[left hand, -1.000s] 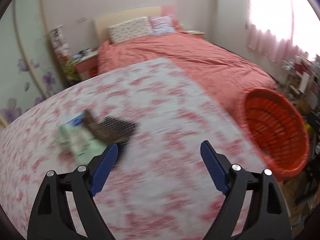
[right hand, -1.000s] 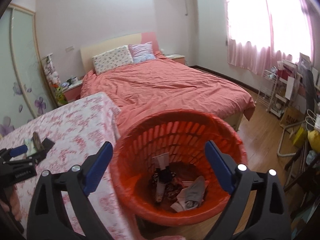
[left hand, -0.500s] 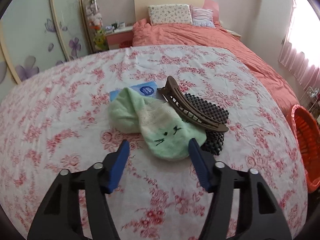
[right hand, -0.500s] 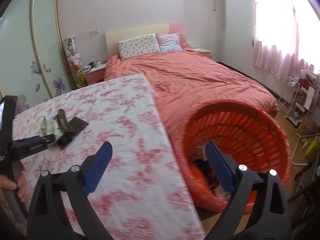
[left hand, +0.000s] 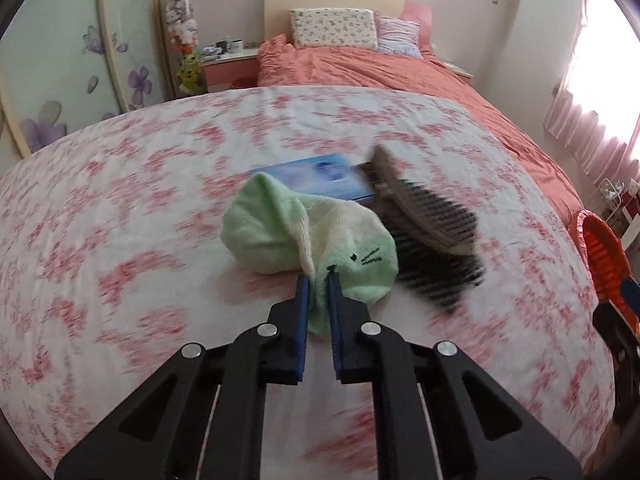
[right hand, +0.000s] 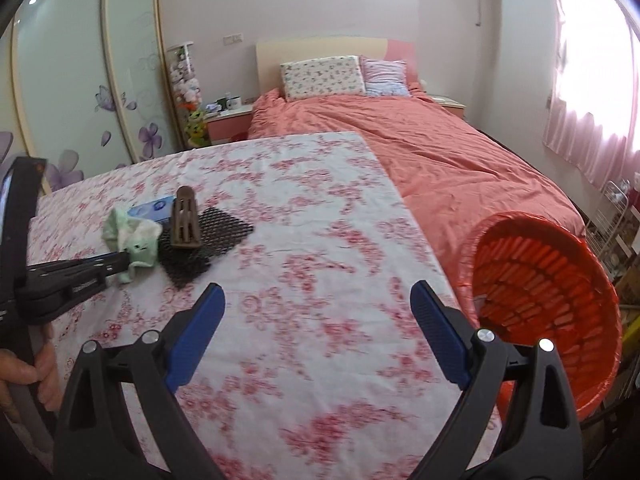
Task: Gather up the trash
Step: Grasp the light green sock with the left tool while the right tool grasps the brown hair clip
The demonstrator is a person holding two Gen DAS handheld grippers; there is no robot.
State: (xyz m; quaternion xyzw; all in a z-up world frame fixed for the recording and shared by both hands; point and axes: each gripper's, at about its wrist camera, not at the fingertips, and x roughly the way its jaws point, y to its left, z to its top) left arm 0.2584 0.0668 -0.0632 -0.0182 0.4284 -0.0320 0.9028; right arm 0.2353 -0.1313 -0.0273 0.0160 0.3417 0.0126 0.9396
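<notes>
A pale green sock with a cat face lies on the floral tablecloth. My left gripper is shut on the sock's near edge; it also shows in the right wrist view, with the sock at its tip. Beside the sock lie a brown hair claw clip, a black mesh mat and a blue packet. My right gripper is open and empty above the table, left of the orange trash basket.
A bed with a coral cover stands behind the table. A wardrobe with flower decals and a nightstand are at the back left. A pink curtain and a wire rack are at the right.
My left gripper moved forward and closed on the green sock. My right gripper swung left, away from the basket toward the table.
</notes>
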